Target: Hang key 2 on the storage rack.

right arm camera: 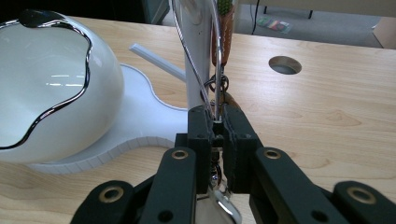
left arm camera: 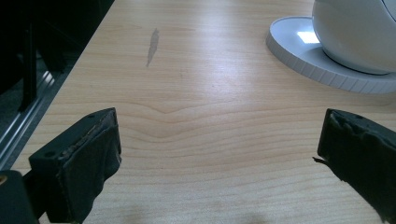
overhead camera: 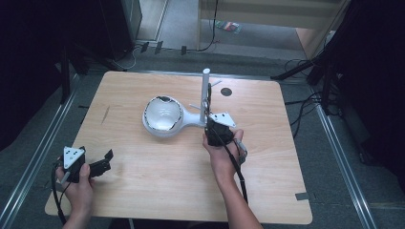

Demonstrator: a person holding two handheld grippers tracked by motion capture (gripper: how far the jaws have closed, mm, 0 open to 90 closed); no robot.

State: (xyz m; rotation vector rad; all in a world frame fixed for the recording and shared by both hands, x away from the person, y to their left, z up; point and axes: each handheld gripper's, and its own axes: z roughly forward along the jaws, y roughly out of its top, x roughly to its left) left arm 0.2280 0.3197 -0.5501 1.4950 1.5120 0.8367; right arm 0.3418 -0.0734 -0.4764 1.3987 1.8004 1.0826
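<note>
White egg-shaped bowl (overhead camera: 163,114) with a wavy chrome-edged rim, open and holding nothing visible, seated on a flat white base (overhead camera: 190,119) near the middle of the wooden table (overhead camera: 143,176). From the same base, a white upright post (overhead camera: 205,90) with thin arms sticking out. Right gripper (right arm camera: 217,122) clenched on a thin metal ring or wire loop (right arm camera: 216,60) right in front of the post, a small chain link and an orange-and-green patterned piece (right arm camera: 226,32) hanging just above the jaws; exact nature of that piece hard to make out. From the high view, just a dark cluster at the post beside the right hand (overhead camera: 220,148), no ring detail. Left gripper (left arm camera: 219,140) released, jaws wide apart over bare wood, held by the left hand (overhead camera: 79,183) near the table's left front corner, well apart from the bowl. Left gripper view cut off at the bowl's lower wall and base edge; grey smear (left arm camera: 152,45) on the wood ahead. Round hole (overhead camera: 226,91) in the tabletop beyond the post.
</note>
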